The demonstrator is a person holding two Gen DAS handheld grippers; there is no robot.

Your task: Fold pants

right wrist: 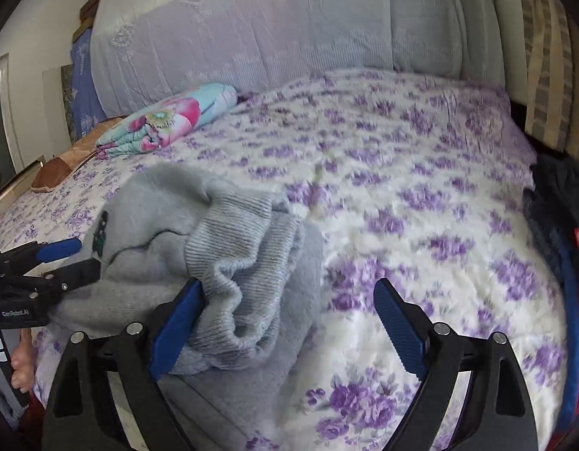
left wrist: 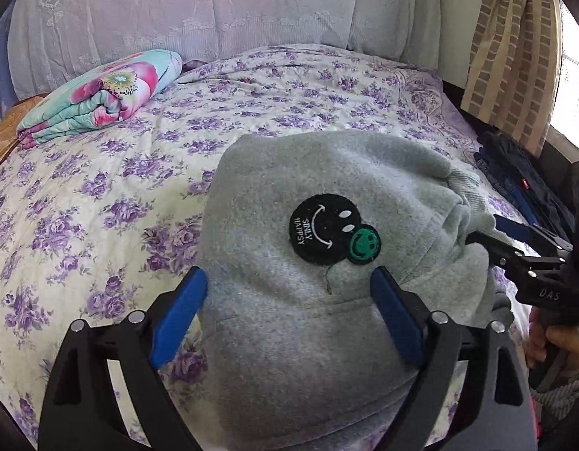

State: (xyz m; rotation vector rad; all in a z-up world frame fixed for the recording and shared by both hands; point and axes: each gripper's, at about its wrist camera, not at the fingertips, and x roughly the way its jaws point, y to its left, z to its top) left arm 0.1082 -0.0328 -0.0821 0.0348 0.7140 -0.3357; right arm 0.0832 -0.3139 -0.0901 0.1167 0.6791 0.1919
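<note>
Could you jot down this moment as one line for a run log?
pants: grey pants folded on bed | left claw: open, over pants | right claw: open, at ribbed cuff

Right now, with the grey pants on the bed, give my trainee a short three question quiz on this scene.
1. True or false: the left gripper has its fingers clamped on the grey pants.
2. Which sits at the far left of the bed? A) folded floral blanket B) a laundry basket C) a lamp
3. Fill in: the black smiley patch touches a smaller ___ one.

Key
1. False: the fingers stand wide apart over the fabric.
2. A
3. green
</note>
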